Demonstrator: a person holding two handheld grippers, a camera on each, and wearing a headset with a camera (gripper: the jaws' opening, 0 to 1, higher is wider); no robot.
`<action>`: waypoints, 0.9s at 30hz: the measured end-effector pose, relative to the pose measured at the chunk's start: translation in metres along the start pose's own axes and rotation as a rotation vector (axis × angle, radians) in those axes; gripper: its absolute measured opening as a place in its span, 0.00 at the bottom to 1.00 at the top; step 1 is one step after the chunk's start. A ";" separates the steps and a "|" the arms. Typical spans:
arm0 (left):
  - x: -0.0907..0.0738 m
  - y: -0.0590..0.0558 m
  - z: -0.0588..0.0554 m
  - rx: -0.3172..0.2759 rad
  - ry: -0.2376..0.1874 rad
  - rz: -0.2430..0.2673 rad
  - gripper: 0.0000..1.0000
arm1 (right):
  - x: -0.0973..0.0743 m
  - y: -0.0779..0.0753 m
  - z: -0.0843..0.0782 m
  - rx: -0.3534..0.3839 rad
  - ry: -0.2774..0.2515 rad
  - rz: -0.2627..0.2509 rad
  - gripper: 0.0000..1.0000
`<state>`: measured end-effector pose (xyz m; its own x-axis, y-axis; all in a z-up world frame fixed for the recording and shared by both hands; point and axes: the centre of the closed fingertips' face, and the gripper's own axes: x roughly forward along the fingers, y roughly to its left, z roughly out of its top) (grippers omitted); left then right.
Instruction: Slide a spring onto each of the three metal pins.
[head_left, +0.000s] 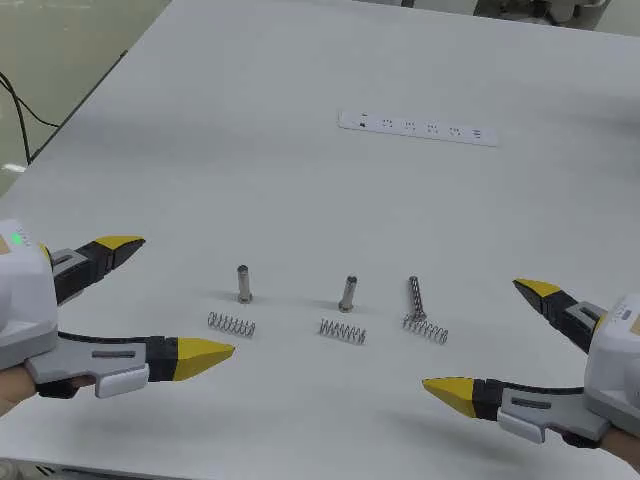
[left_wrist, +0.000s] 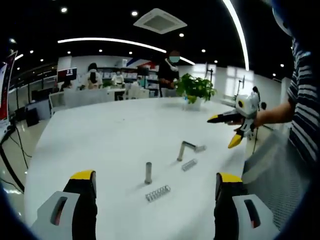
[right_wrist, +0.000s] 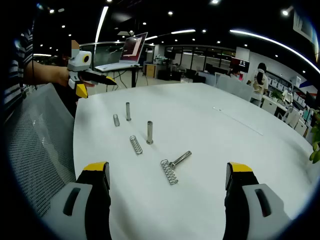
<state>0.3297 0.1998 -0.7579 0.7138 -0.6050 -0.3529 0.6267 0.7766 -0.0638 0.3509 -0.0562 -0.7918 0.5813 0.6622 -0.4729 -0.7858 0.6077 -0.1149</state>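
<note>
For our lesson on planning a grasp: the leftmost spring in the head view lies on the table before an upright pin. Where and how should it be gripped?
Grip the spring near one end, from above, jaws closing across its narrow width. It lies flat and long, so the other end is left free to go over the pin. The open left gripper is probably nearest.

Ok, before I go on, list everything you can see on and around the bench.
pins: three, grey metal, row mid-table; left pin and middle pin upright, right pin lying down
springs: three, silver, one lying in front of each pin
power strip: one, white, far side of table
table: one, white
cable: one, black, floor at left
left tool: one, black, yellow tips, open, left of pins
right tool: one, same colours, open, right of pins
</note>
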 end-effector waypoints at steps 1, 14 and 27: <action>0.000 0.000 0.000 0.000 -0.001 -0.001 0.97 | 0.000 0.000 0.000 0.002 -0.002 0.000 0.97; 0.001 0.002 0.000 -0.005 -0.002 0.002 0.97 | 0.000 -0.001 0.002 -0.002 -0.003 -0.002 0.97; 0.002 0.002 -0.001 -0.003 0.002 -0.001 0.97 | 0.001 0.000 0.002 -0.010 0.002 0.006 0.97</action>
<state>0.3317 0.2003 -0.7598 0.7128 -0.6053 -0.3544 0.6264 0.7767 -0.0666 0.3525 -0.0546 -0.7903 0.5762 0.6647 -0.4755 -0.7913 0.5993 -0.1211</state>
